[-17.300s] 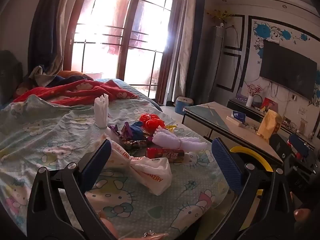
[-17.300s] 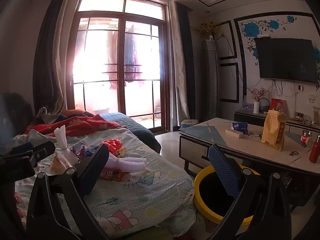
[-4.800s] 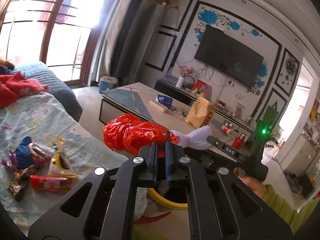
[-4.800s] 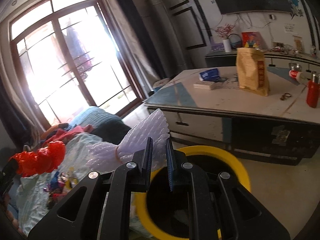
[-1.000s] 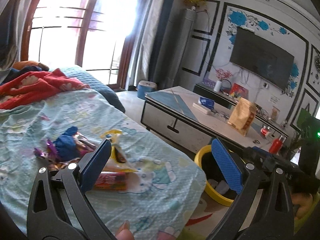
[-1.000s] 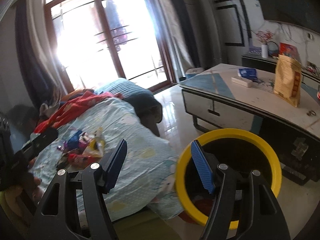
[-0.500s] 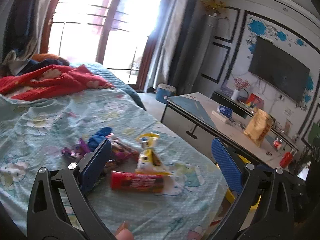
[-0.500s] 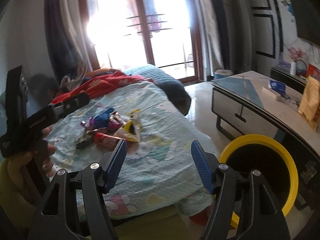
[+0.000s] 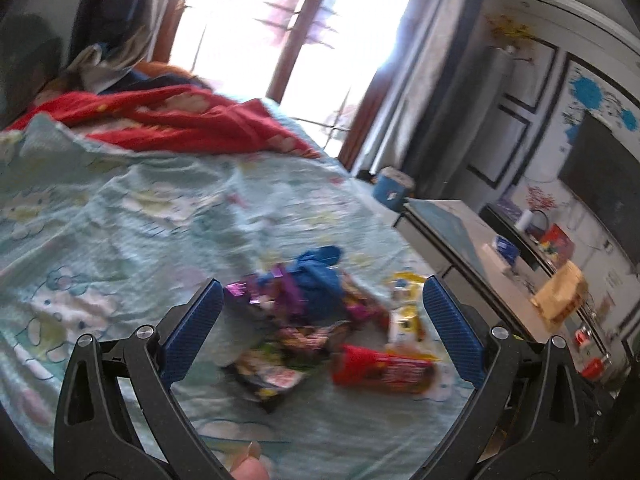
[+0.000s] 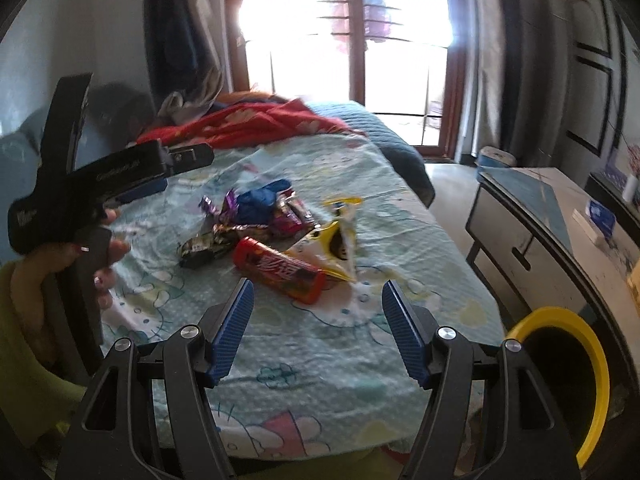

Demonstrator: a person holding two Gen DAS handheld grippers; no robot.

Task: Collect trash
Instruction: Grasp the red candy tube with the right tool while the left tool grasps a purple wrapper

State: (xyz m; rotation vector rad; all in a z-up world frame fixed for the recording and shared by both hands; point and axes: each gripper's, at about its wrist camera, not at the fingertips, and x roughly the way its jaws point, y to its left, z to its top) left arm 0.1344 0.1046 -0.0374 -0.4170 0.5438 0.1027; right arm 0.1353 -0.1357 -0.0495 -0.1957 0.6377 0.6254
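Both claws stand spread with nothing between their pads: the left gripper [image 9: 322, 330] hangs over the litter heap, and the right gripper [image 10: 318, 330] hovers just short of it, above the pale cartoon-print blanket [image 10: 360, 184] that covers the bed. The trash lies bunched near the blanket's near corner: a red snack tube [image 10: 280, 270] on its side closest to the right gripper, a yellow crisp packet [image 10: 338, 240] touching its far end, a crumpled blue bag [image 10: 260, 196] behind, and a tangle of purple and foil sweet wrappers [image 10: 218, 224] to the left. All of it looks light and would shift at a nudge. The wrappers and bags are thin, crinkly film, likely slippery, so a pinch on a bunched fold or a sealed edge should hold better than one on a flat face. The tube looks stiff and round and may roll on the soft bedding; closing across its middle, pads square to its length, seems the safest hold. The yellow-rimmed bin [image 10: 588, 364] stands on the floor just beside the bed's corner, at the right
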